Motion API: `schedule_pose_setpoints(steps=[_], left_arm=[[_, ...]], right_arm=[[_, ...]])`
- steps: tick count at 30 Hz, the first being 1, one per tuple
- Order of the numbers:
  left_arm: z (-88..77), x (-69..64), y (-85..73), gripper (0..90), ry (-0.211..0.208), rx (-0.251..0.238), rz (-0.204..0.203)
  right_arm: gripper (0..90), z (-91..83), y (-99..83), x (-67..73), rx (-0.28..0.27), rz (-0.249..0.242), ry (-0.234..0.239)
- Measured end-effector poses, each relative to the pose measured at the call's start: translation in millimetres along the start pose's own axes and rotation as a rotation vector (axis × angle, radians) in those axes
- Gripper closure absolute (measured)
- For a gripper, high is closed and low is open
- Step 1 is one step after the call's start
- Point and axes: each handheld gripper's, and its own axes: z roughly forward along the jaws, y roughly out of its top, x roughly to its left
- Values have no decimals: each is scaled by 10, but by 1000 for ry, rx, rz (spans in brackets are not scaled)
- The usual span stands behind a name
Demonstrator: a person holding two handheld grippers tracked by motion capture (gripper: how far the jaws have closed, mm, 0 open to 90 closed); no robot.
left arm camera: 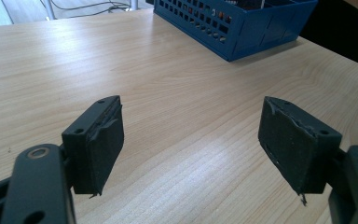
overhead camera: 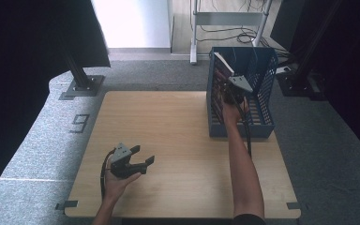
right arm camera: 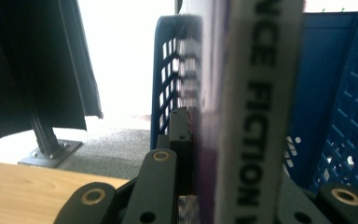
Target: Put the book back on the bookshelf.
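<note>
White-spined and printed with black capitals, a book [right arm camera: 256, 116] is seen clamped upright between the jaws of the right gripper [right arm camera: 228, 186], its spine facing the right gripper view and its purple cover pressed against the left-hand pad. In the high view the book [overhead camera: 223, 62] is found over the near-left part of the blue basket [overhead camera: 262, 129], its top edge showing above the basket's rim, with the right gripper [overhead camera: 229, 86] beneath it and the person's forearm extended along the right side of the table. Whether the book's lower edge rests on the basket floor cannot be told. Perforated blue walls are noted on both sides of the book in the right gripper view. The basket is recorded at the far right of the wooden table [overhead camera: 168, 140]. The left gripper [overhead camera: 143, 159] is observed well apart, at the near-left of the table, held in the person's hand, jaws spread wide with nothing between them; bare wood is seen between the two black pads [left arm camera: 100, 149] in the left gripper view. Grey carpet [overhead camera: 47, 131] is noted around the table, marked with a dark numeral.
</note>
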Motion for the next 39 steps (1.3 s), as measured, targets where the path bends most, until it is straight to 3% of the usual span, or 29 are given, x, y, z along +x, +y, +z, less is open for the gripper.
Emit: schedule_pose_setpoints(steps=[10, 18, 22, 30, 37, 39], left_arm=[[-5, -7, 2, 224, -1, -4, 2], [-1, -40, 8, 224, -4, -2, 10], [-5, -45, 11, 224, -5, -5, 11], [-5, -43, 13, 224, -2, -8, 14], [-17, 1, 5, 225, 9, -13, 3], [-17, 12, 2, 224, 10, -14, 1]], right_arm=[[793, -134, -109, 67, 23, -57, 39], [759, -220, -186, 65, 35, -50, 90], [793, -216, -170, 76, 45, -66, 73], [813, -158, -163, 58, 36, -81, -14], [815, -83, -138, -26, 10, -15, -83], [815, -52, -110, -23, 3, -27, -93]])
